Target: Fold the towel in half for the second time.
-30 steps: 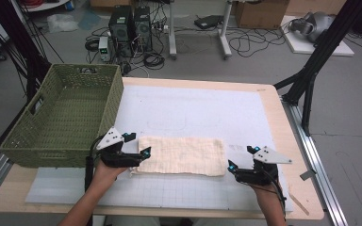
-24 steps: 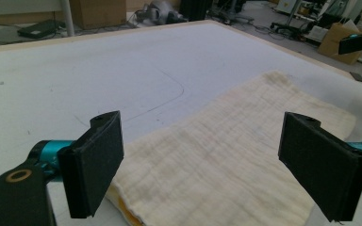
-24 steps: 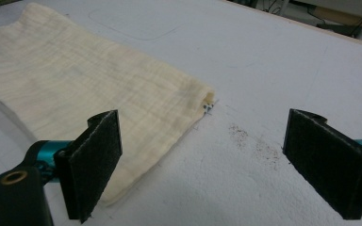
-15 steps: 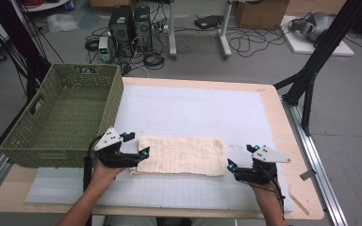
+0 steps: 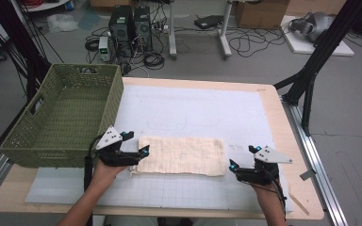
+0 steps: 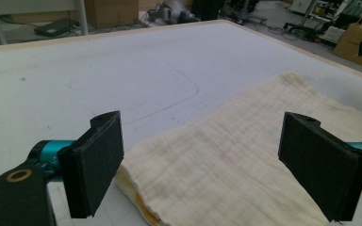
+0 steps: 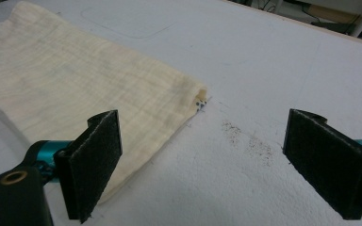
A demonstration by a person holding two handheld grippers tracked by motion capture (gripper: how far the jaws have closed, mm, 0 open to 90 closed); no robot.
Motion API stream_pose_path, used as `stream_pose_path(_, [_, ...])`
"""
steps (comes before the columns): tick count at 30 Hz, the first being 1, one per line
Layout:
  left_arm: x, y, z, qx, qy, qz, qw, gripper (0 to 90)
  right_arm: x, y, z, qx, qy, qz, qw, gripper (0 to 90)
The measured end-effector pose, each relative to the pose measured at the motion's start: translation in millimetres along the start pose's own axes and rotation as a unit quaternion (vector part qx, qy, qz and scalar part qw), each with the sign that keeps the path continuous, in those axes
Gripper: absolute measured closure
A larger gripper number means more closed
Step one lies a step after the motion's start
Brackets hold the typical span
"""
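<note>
Folded cloth (image 5: 181,156) lying lengthwise between left gripper (image 5: 140,153) and right gripper (image 5: 232,165), one at each short end. Both jaws wide open, holding nothing. Left already straddling its edge, right just off the other.

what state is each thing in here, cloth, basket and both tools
cloth: folded into a long strip, lying flat on the white mat
basket: upright at the table's left edge, nothing visible inside
left tool: open, jaws either side of the cloth's end, not pressing it
right tool: open, beside the cloth's other end, holding nothing
</note>
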State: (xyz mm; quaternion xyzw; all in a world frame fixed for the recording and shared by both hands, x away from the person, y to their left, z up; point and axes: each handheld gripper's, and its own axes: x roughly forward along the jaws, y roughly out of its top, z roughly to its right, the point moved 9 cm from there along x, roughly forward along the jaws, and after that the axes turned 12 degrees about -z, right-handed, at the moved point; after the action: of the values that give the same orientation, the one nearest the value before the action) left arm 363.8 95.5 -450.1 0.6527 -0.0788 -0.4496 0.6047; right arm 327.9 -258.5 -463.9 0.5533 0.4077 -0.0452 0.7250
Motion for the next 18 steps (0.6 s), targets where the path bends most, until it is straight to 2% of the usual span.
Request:
stream_pose_path(3, [-0.5, 0.7, -4.5, -0.011, 0.016, 0.003, 0.9998, 15.2, 1.2, 0.0, -0.2, 0.0, 0.0, 0.001, 1.0, 11.6])
stream_pose_path(11, [1.5, 3.7, -6.2, -0.019, 0.005, -0.005, 0.9998, 16.5, 3.2, -5.2, -2.2, -0.001, 0.004, -0.009, 0.9999, 11.6])
stream_pose_path(14, [3.7, 6.0, -12.4, -0.025, 0.014, -0.016, 0.9995, 17.5, 2.3, -6.5, -0.7, 0.006, 0.005, -0.007, 0.9999, 11.6])
stream_pose_path(18, [7.1, 16.3, -17.3, -0.029, 0.018, -0.014, 0.9993, 19.8, 1.8, -6.6, -0.1, 0.008, 0.006, -0.006, 0.9999, 11.6])
